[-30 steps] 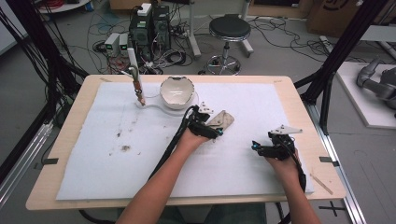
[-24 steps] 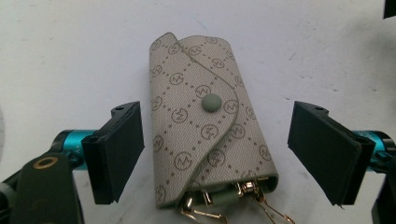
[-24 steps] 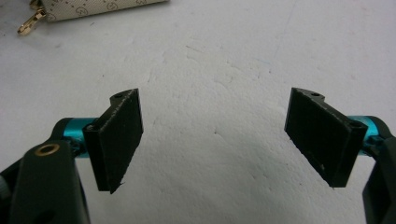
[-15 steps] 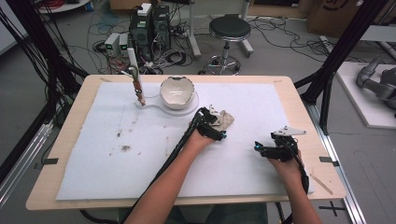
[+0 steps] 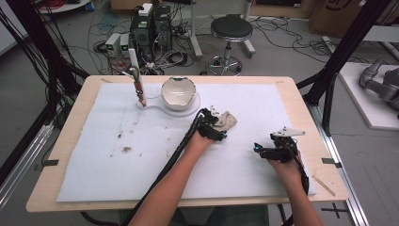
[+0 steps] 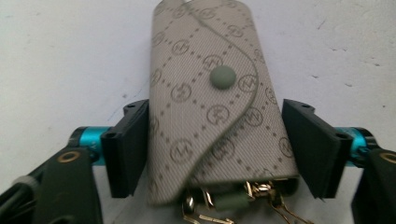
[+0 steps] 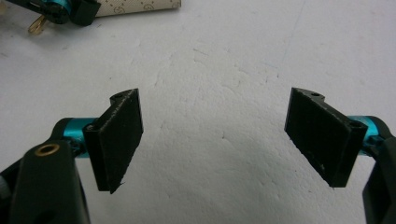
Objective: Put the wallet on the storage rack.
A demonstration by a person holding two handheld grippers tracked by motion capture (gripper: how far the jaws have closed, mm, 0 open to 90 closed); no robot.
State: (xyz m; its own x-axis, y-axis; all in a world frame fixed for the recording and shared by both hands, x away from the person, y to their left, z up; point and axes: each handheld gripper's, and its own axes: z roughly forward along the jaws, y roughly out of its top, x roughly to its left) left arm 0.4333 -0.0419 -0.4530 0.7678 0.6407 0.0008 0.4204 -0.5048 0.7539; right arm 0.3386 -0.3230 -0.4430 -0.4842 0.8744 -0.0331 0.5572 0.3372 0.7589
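One beige monogrammed key pouch (image 6: 212,116) with snap flap, left claw (image 6: 215,144) closing around it, right claw (image 7: 219,140) wide.

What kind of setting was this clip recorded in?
Most likely a robotics or data-collection lab. A wooden table topped with a white foam sheet stands inside a black frame, and computer boxes with tangled cables sit on the floor beside a stool.
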